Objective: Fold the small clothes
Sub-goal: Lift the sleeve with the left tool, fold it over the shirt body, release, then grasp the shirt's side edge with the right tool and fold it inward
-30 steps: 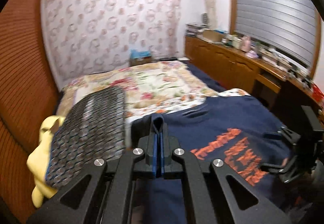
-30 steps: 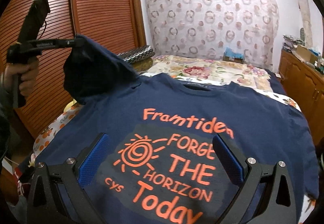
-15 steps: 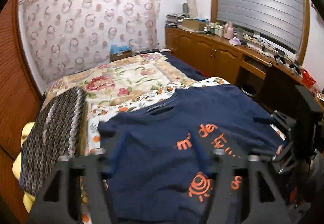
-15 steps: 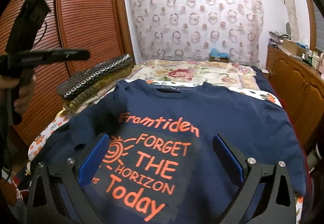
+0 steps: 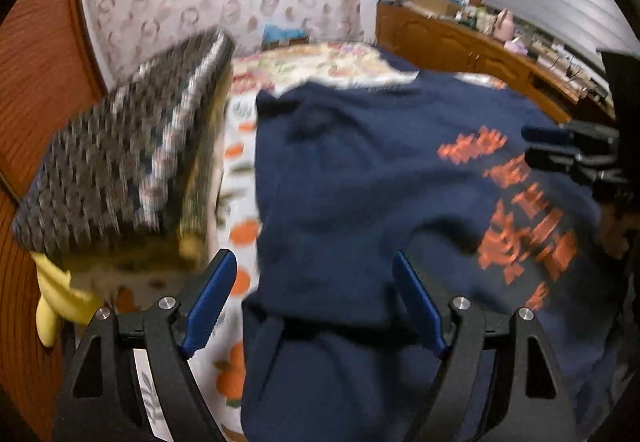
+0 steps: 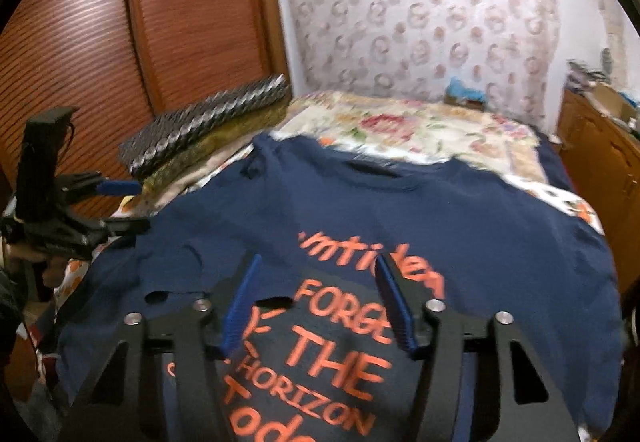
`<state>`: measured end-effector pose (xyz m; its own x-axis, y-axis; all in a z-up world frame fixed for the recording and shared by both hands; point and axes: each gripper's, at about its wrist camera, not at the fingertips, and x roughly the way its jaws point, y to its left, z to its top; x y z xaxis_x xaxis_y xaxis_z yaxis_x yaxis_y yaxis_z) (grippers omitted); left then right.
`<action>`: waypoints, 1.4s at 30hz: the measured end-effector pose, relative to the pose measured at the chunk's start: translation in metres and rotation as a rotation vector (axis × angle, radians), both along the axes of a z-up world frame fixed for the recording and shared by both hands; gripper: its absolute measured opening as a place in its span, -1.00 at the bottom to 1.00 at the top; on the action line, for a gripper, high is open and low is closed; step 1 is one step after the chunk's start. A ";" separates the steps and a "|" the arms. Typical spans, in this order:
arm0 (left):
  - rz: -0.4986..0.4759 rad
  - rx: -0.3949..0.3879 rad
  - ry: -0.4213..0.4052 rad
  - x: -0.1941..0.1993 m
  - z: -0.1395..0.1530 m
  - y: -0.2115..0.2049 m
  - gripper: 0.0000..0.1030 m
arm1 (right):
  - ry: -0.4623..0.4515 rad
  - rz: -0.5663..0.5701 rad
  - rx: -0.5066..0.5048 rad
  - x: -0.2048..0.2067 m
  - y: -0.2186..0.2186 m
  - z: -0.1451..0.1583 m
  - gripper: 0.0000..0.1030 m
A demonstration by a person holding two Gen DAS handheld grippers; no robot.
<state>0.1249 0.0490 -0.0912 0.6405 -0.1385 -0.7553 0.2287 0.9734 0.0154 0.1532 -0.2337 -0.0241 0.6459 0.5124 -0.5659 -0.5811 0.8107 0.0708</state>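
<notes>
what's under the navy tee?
The navy tee lies on a white bedsheet printed with orange fruit, which shows along its edges; past the collar is a floral quilt. What is under the shirt's middle is covered.

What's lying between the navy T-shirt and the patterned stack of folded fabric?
A bare strip of orange-print bedsheet, between the navy T-shirt and the patterned stack, in the left wrist view.

T-shirt (image 6: 460, 226) lies flat on the bed (image 6: 420, 126). Folded stack (image 6: 208, 122) sits left of the T-shirt, on the bed. Cabinet (image 6: 600, 158) stands right of the T-shirt, beside the bed.
</notes>
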 end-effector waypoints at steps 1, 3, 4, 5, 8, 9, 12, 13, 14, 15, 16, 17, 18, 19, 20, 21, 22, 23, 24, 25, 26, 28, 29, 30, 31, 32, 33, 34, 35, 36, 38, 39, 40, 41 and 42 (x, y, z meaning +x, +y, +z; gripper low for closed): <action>0.006 0.003 0.016 0.000 -0.007 0.002 0.57 | 0.008 0.021 -0.012 0.004 0.006 -0.002 0.06; 0.010 -0.001 0.028 0.000 -0.012 0.009 0.57 | 0.039 0.058 -0.048 0.010 0.025 -0.010 0.01; 0.011 -0.003 0.035 0.000 -0.015 0.010 0.57 | 0.051 0.069 -0.063 0.013 0.032 -0.014 0.00; 0.011 -0.004 0.036 -0.001 -0.018 0.012 0.57 | 0.064 0.076 -0.078 0.018 0.037 -0.016 -0.05; 0.014 -0.016 0.045 -0.001 -0.022 0.011 0.58 | 0.093 0.083 -0.116 0.026 0.055 -0.025 -0.19; 0.016 -0.024 0.045 -0.001 -0.023 0.012 0.59 | 0.098 0.084 -0.122 0.030 0.056 -0.025 -0.24; 0.040 -0.047 0.054 0.000 -0.026 0.015 0.73 | 0.106 0.086 -0.126 0.042 0.059 -0.025 -0.30; 0.048 -0.041 0.056 0.000 -0.027 0.015 0.80 | 0.107 0.086 -0.128 0.043 0.063 -0.025 -0.33; 0.059 -0.036 0.061 0.001 -0.028 0.016 0.92 | 0.105 0.086 -0.133 0.044 0.066 -0.026 -0.41; 0.071 -0.032 0.068 0.006 -0.028 0.017 1.00 | 0.104 0.089 -0.136 0.047 0.061 -0.027 -0.49; 0.084 -0.034 0.070 0.006 -0.029 0.018 1.00 | 0.101 0.091 -0.137 0.046 0.061 -0.027 -0.52; 0.082 -0.032 0.069 0.006 -0.029 0.019 1.00 | 0.104 0.100 -0.133 0.047 0.064 -0.028 -0.66; 0.083 -0.032 0.069 0.005 -0.029 0.018 1.00 | 0.107 0.109 -0.127 0.045 0.054 -0.025 -0.80; 0.082 -0.033 0.069 0.005 -0.029 0.018 1.00 | 0.104 0.115 -0.127 0.045 0.057 -0.026 -0.83; 0.082 -0.033 0.069 0.005 -0.029 0.017 1.00 | 0.088 0.109 -0.136 0.044 0.058 -0.025 -0.87; 0.083 -0.033 0.069 0.005 -0.029 0.016 1.00 | 0.072 0.103 -0.141 0.039 0.047 -0.022 -0.89; 0.083 -0.032 0.069 0.005 -0.029 0.017 1.00 | 0.053 0.095 -0.144 0.037 0.045 -0.020 -0.89; 0.083 -0.033 0.069 0.005 -0.029 0.018 1.00 | 0.031 0.081 -0.139 0.036 0.042 -0.016 -0.90; 0.083 -0.033 0.070 0.005 -0.029 0.017 1.00 | 0.016 0.067 -0.135 0.035 0.039 -0.012 -0.90; 0.083 -0.033 0.069 0.005 -0.029 0.017 1.00 | 0.008 0.059 -0.133 0.034 0.036 -0.010 -0.90; 0.083 -0.033 0.069 0.005 -0.029 0.017 1.00 | 0.005 0.054 -0.130 0.034 0.035 -0.009 -0.90; 0.096 -0.034 0.067 0.004 -0.029 0.016 1.00 | 0.010 0.049 -0.142 0.035 0.036 -0.013 -0.90; 0.099 -0.032 0.066 0.004 -0.029 0.017 1.00 | 0.018 0.049 -0.145 0.036 0.037 -0.016 -0.90; 0.100 -0.034 0.067 0.003 -0.029 0.018 1.00 | 0.028 0.049 -0.142 0.037 0.037 -0.019 -0.90; 0.100 -0.035 0.068 0.003 -0.029 0.019 1.00 | 0.037 0.051 -0.139 0.037 0.037 -0.021 -0.90; 0.101 -0.035 0.069 0.005 -0.029 0.019 1.00 | 0.046 0.050 -0.137 0.038 0.037 -0.024 -0.90; 0.101 -0.034 0.072 0.005 -0.028 0.019 1.00 | 0.051 0.047 -0.136 0.040 0.038 -0.025 -0.90; 0.101 -0.032 0.075 0.005 -0.027 0.019 1.00 | 0.058 0.046 -0.127 0.042 0.036 -0.027 -0.90; 0.108 -0.034 0.072 0.004 -0.026 0.021 0.99 | 0.067 0.047 -0.114 0.043 0.035 -0.028 -0.90; 0.119 -0.044 0.051 0.001 -0.022 0.022 0.97 | 0.069 0.043 -0.100 0.043 0.032 -0.027 -0.89; 0.134 -0.070 0.007 -0.006 -0.014 0.024 0.96 | 0.054 0.033 -0.086 0.040 0.027 -0.022 -0.89; 0.140 -0.089 -0.026 -0.011 -0.007 0.024 0.96 | 0.042 0.027 -0.086 0.038 0.024 -0.019 -0.89; 0.146 -0.109 -0.073 -0.018 0.002 0.022 0.96 | 0.028 0.014 -0.089 0.036 0.022 -0.016 -0.89; 0.150 -0.115 -0.094 -0.020 0.007 0.021 0.96 | 0.008 -0.005 -0.093 0.033 0.018 -0.013 -0.89; 0.151 -0.121 -0.126 -0.024 0.014 0.017 0.96 | -0.010 -0.022 -0.089 0.031 0.013 -0.009 -0.89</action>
